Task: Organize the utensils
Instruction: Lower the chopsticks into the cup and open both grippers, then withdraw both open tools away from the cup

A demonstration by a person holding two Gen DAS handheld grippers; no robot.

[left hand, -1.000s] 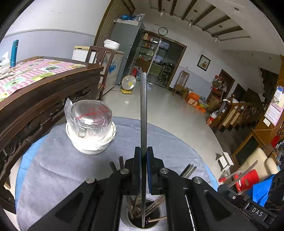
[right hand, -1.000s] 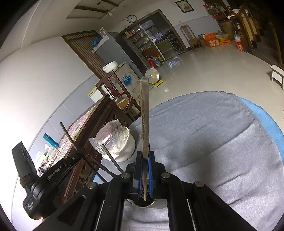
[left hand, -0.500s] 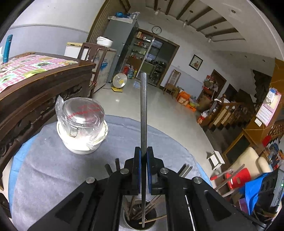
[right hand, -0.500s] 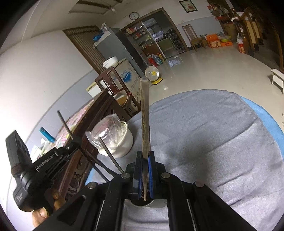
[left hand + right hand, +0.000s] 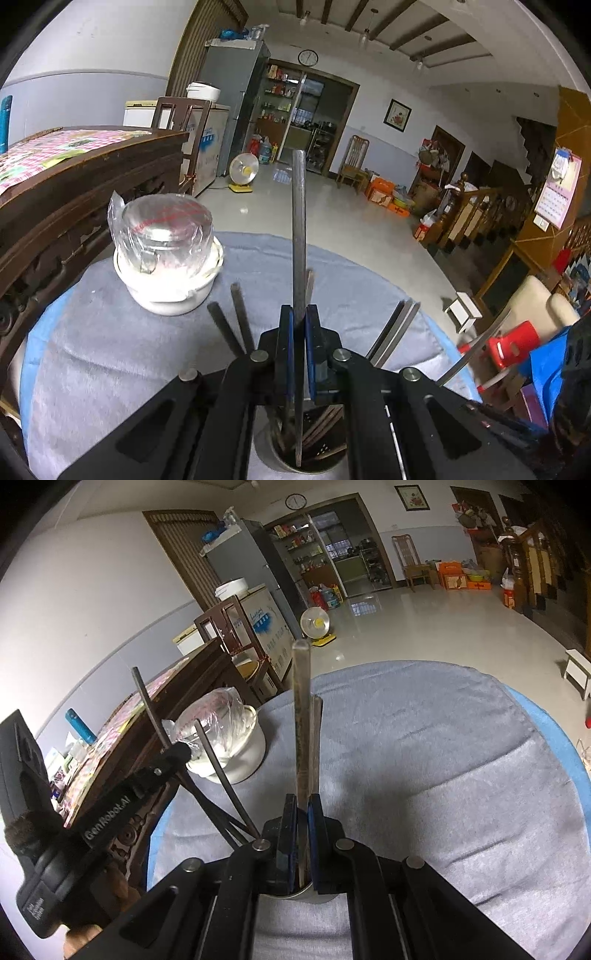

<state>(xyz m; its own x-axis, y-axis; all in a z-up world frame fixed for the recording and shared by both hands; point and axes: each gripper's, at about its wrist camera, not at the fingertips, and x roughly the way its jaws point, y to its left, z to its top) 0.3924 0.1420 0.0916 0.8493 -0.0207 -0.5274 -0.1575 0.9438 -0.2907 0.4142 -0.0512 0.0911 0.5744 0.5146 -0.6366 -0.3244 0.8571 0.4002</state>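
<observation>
My left gripper [image 5: 299, 325] is shut on a dark metal chopstick [image 5: 298, 221] that stands upright with its lower end inside a steel utensil cup [image 5: 291, 458]. The cup holds several other chopsticks [image 5: 391, 336] that lean outward. My right gripper [image 5: 303, 812] is shut on a brownish chopstick [image 5: 301, 709], also upright, with its lower end in the same cup [image 5: 295, 891]. The left gripper [image 5: 162, 764] shows in the right wrist view at left, close beside the cup.
The cup stands on a round table with a grey cloth [image 5: 424, 757] over a blue cover. A white bowl with a plastic-wrapped glass lid [image 5: 166, 258] sits at the table's far left. A dark wooden table [image 5: 74, 177] stands to the left.
Both grippers have sunk lower over the cup, so both held chopsticks reach deeper into it. The left gripper has drawn closer to the right one.
</observation>
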